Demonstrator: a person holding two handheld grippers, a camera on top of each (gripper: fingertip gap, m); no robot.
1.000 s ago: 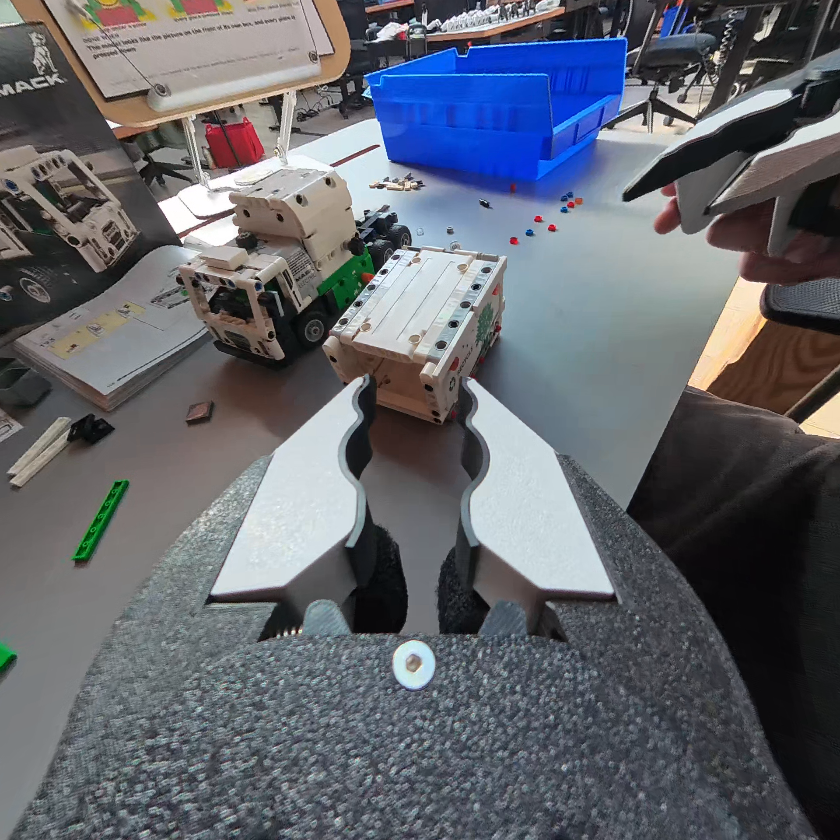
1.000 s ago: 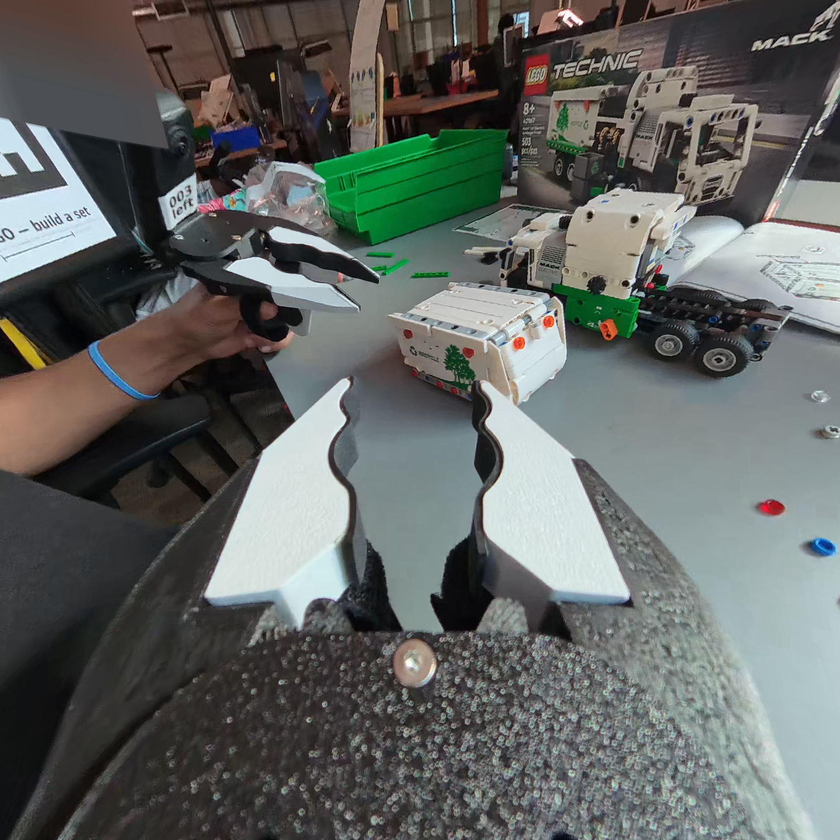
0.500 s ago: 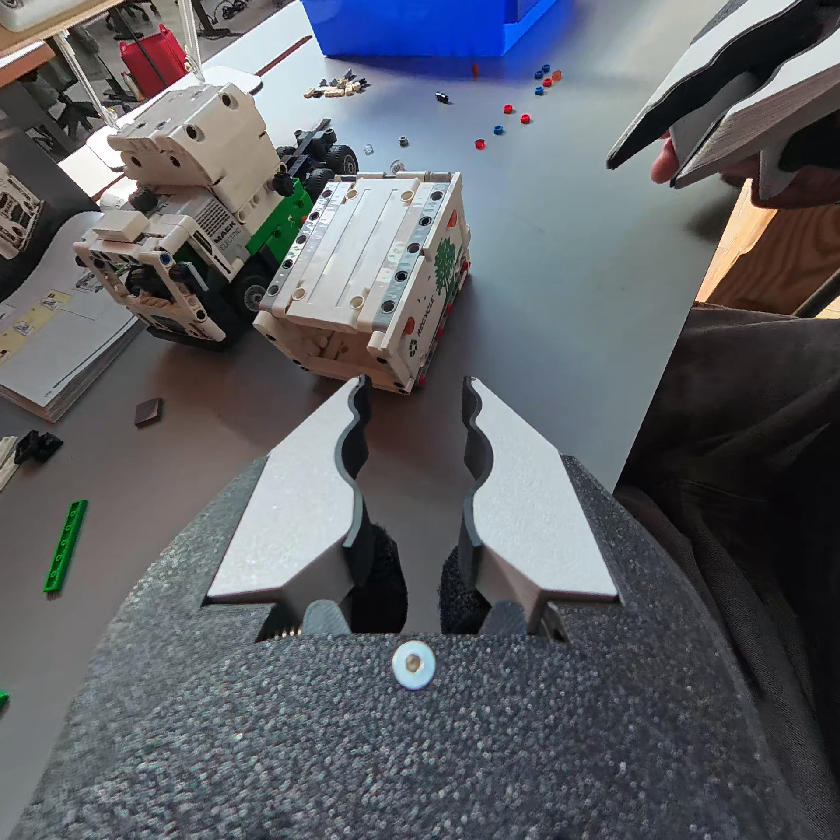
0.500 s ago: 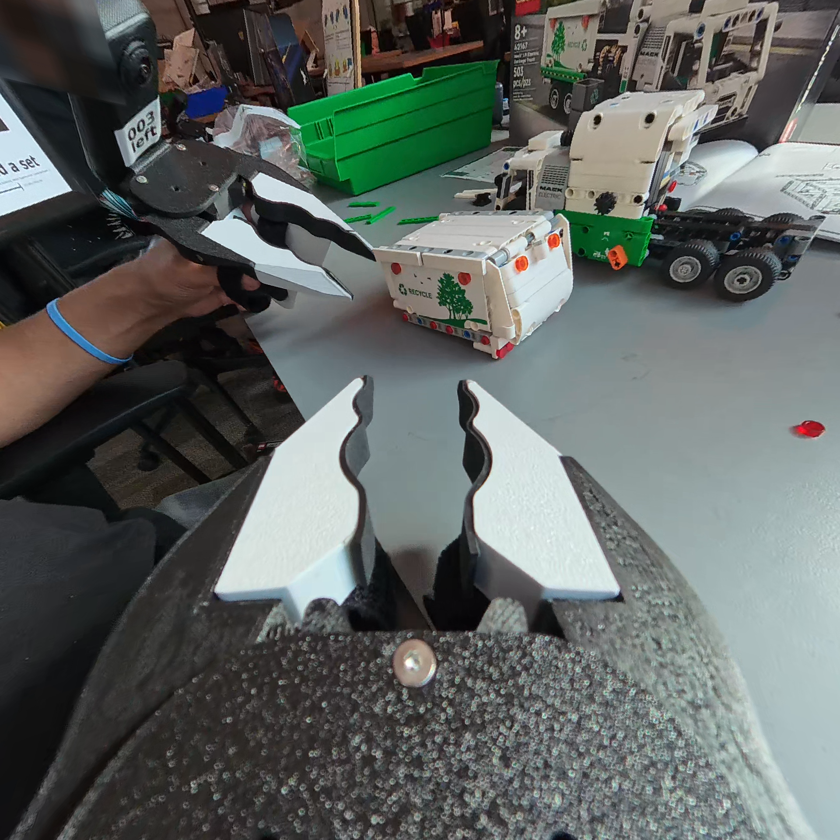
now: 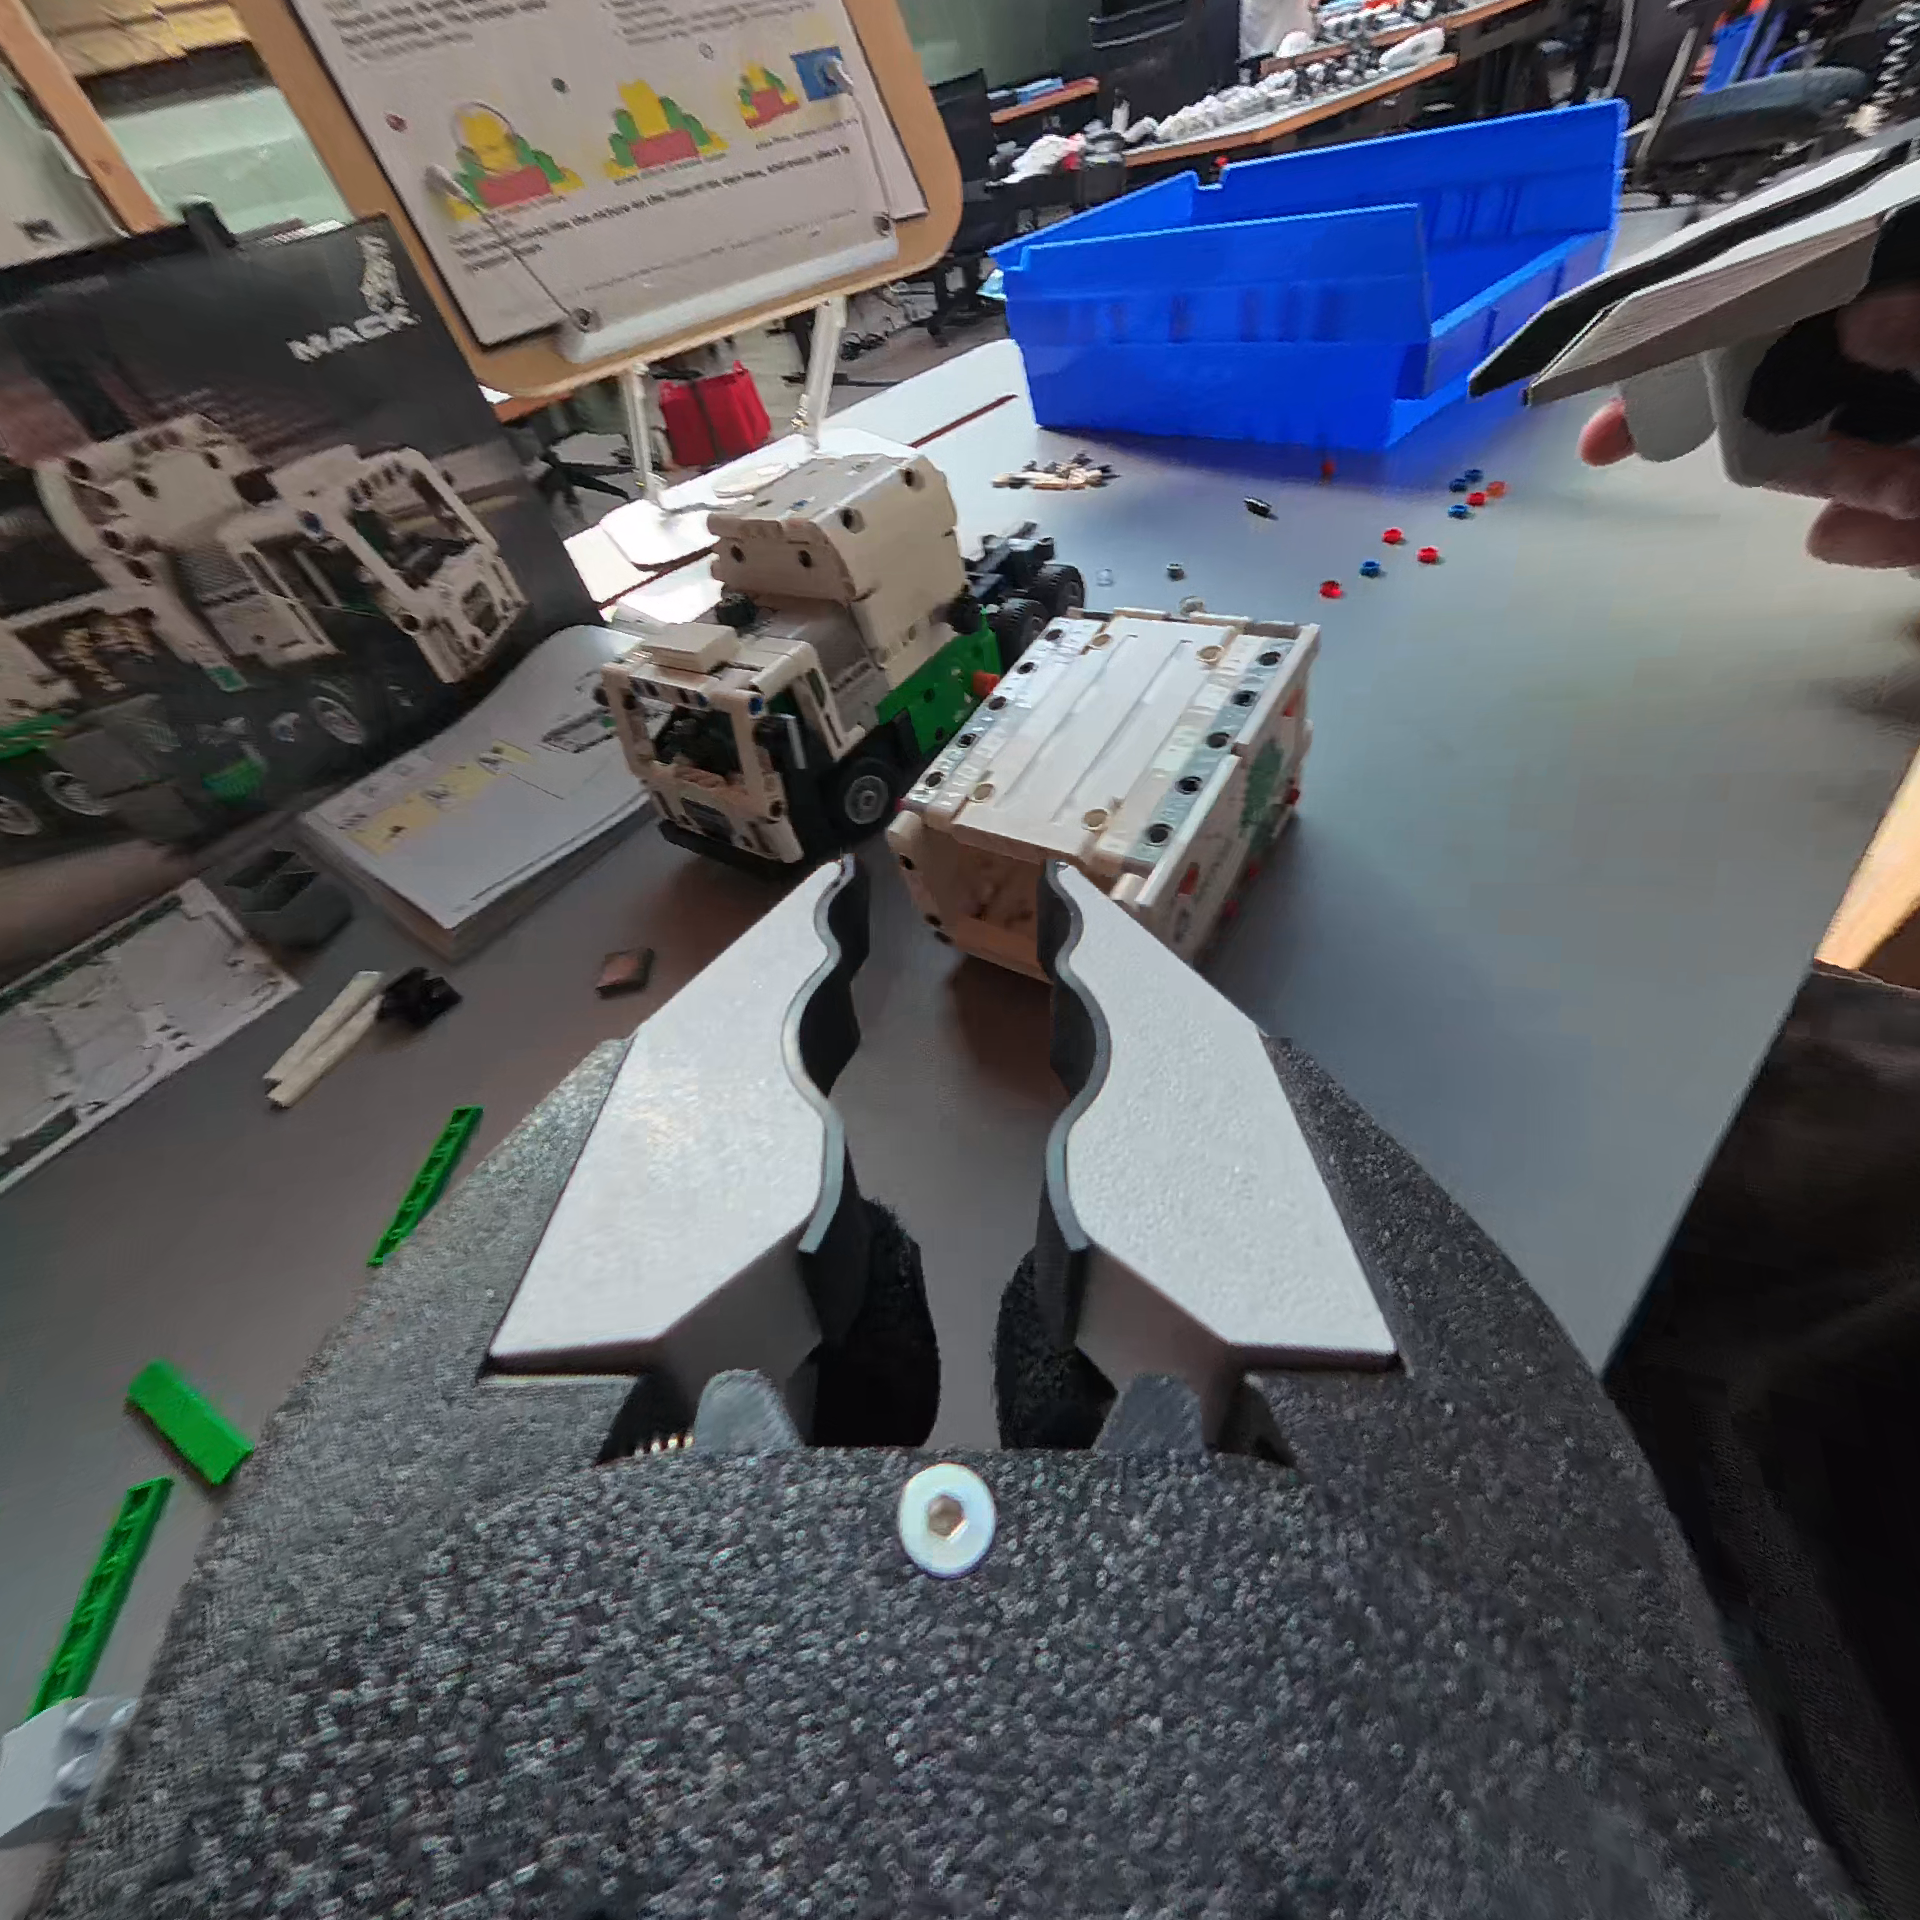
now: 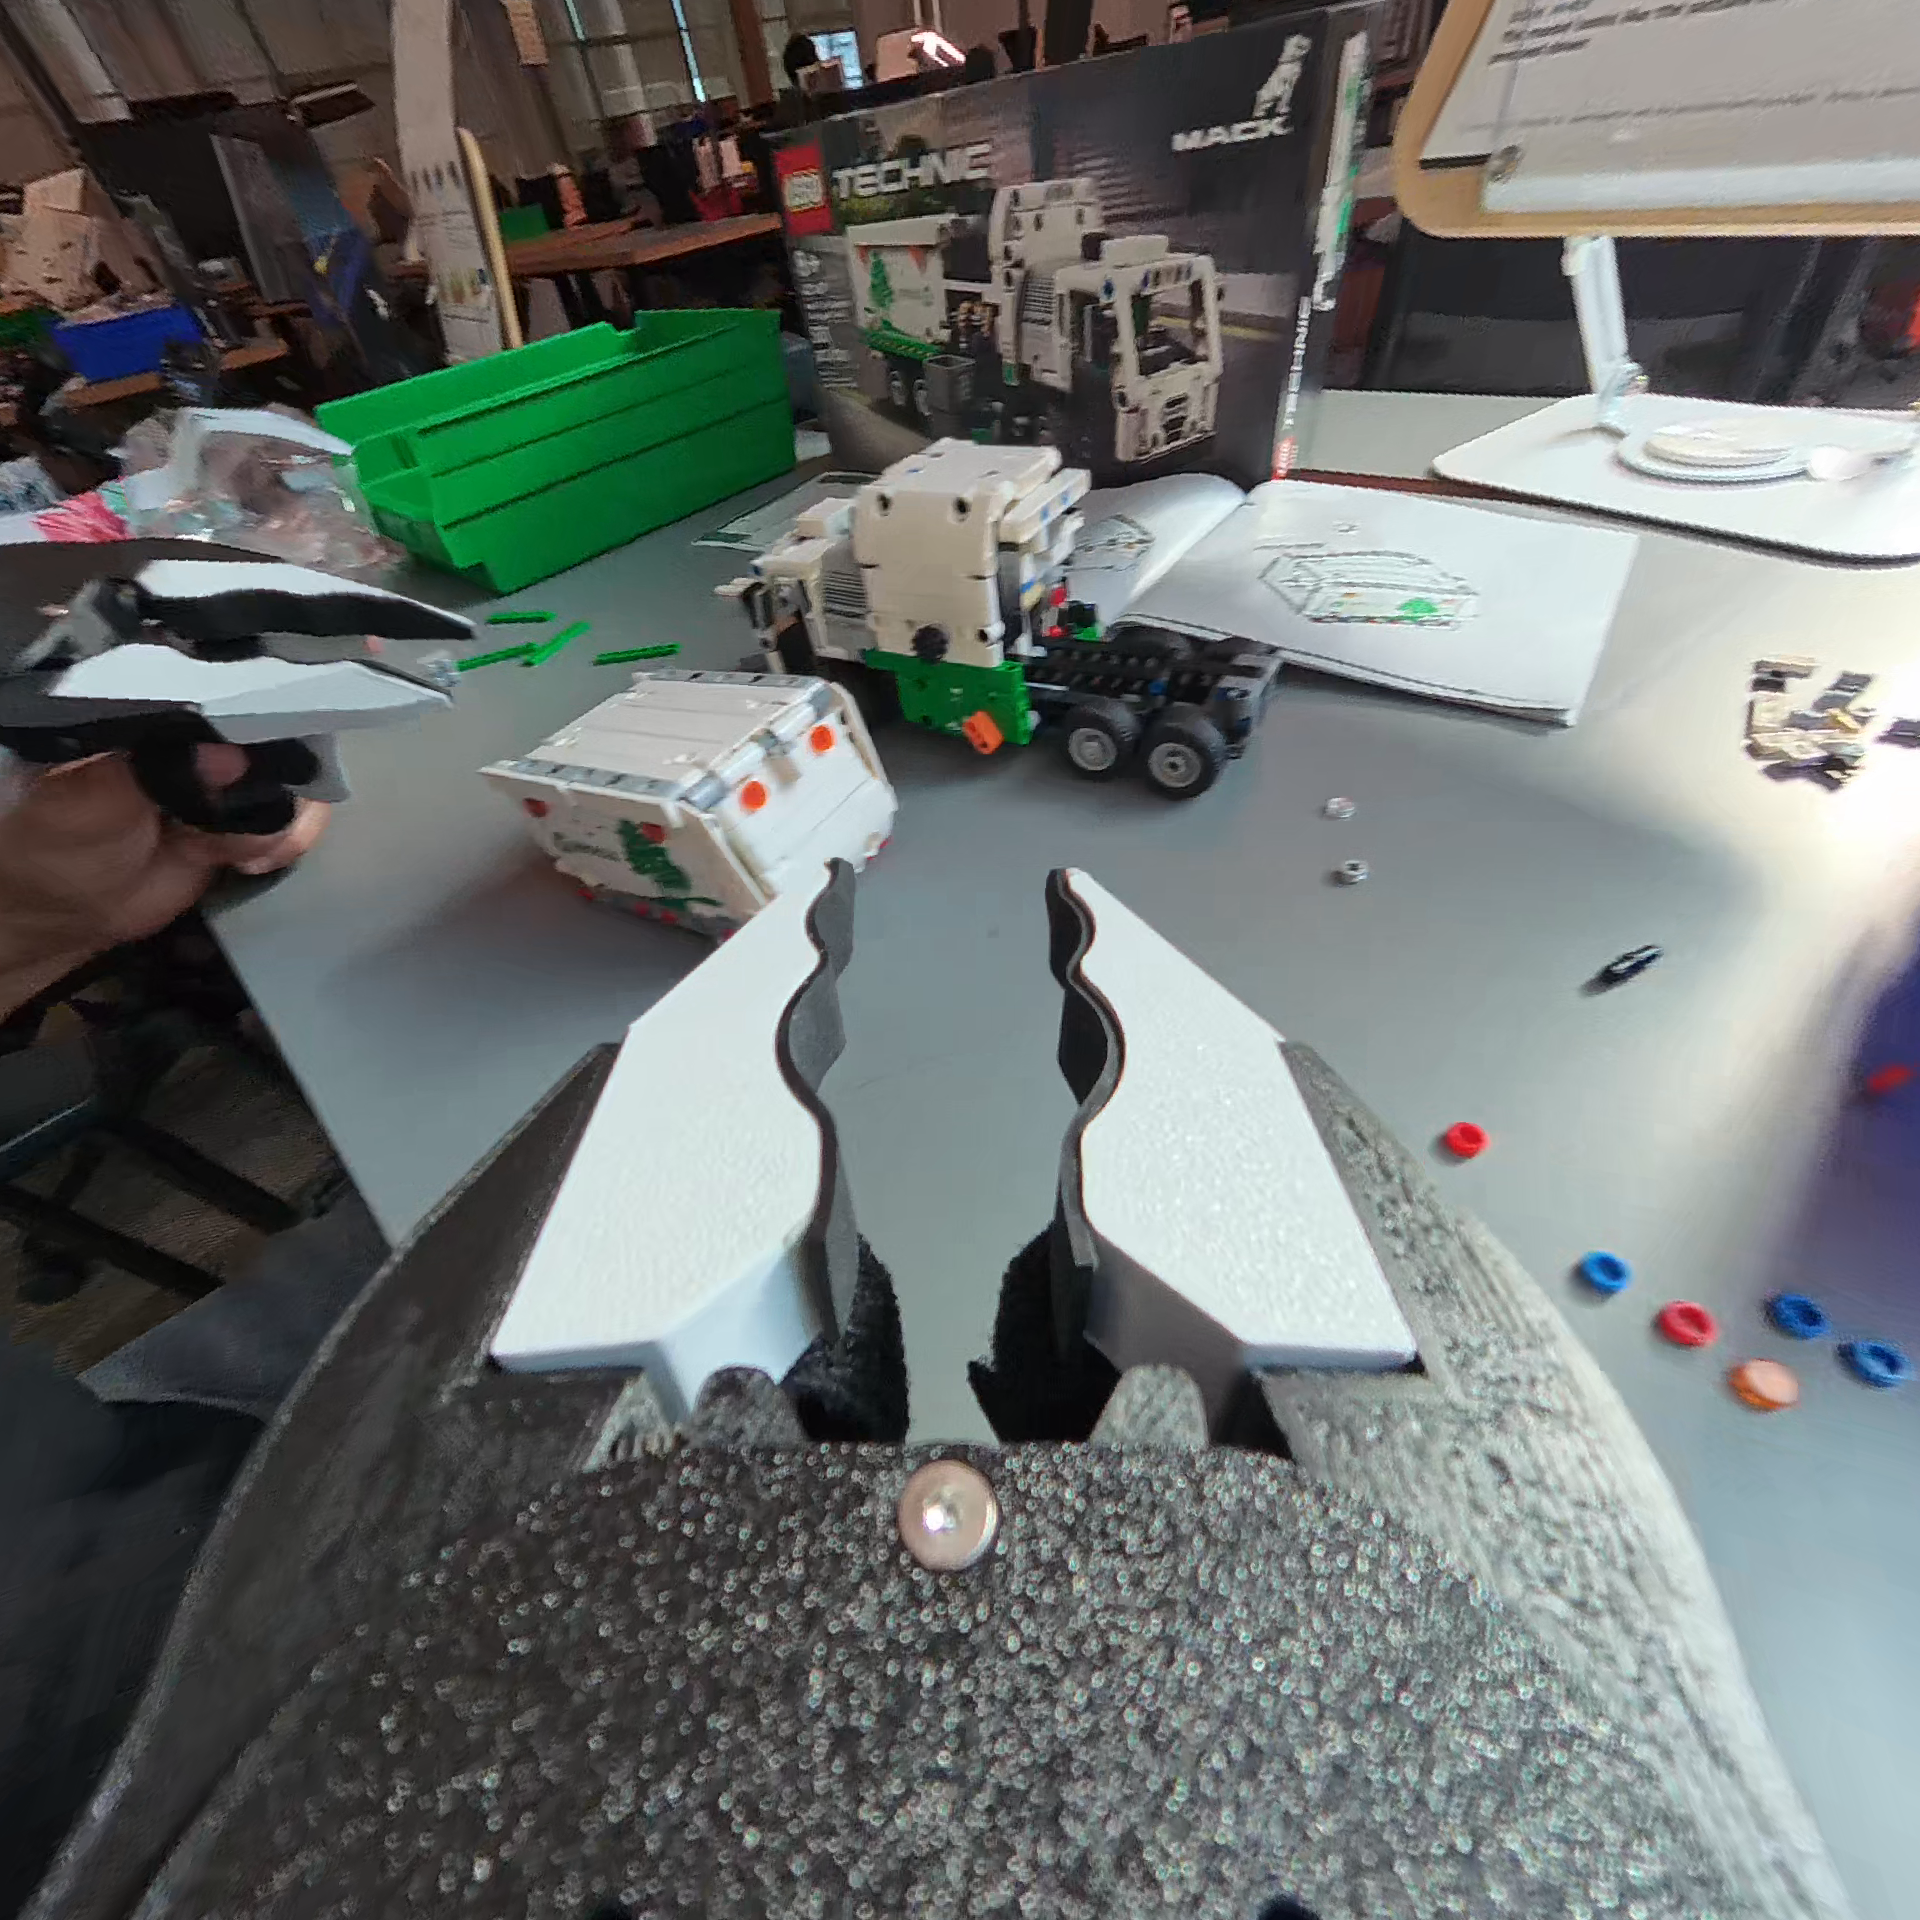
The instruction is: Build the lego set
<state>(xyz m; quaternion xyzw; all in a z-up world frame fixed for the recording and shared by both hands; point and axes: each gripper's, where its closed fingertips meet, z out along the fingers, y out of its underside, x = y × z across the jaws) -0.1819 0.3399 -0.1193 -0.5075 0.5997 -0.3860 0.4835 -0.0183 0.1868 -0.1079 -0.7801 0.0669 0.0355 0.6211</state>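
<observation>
Left gripper [image 5: 948, 894]: released, empty | right gripper [image 6: 948, 894]: released, empty | white container body [image 5: 1122, 769]: lay on bench [image 5: 1558, 831], beside truck chassis [image 5: 821, 665]

1. White truck cab with green base on a black wheeled chassis [image 6: 966, 623], upright on the grey table, at 12 o'clock.
2. White boxy truck body [image 6: 696, 800] with tree sticker and orange studs, tilted, detached, just beside the chassis at 10 o'clock.
</observation>
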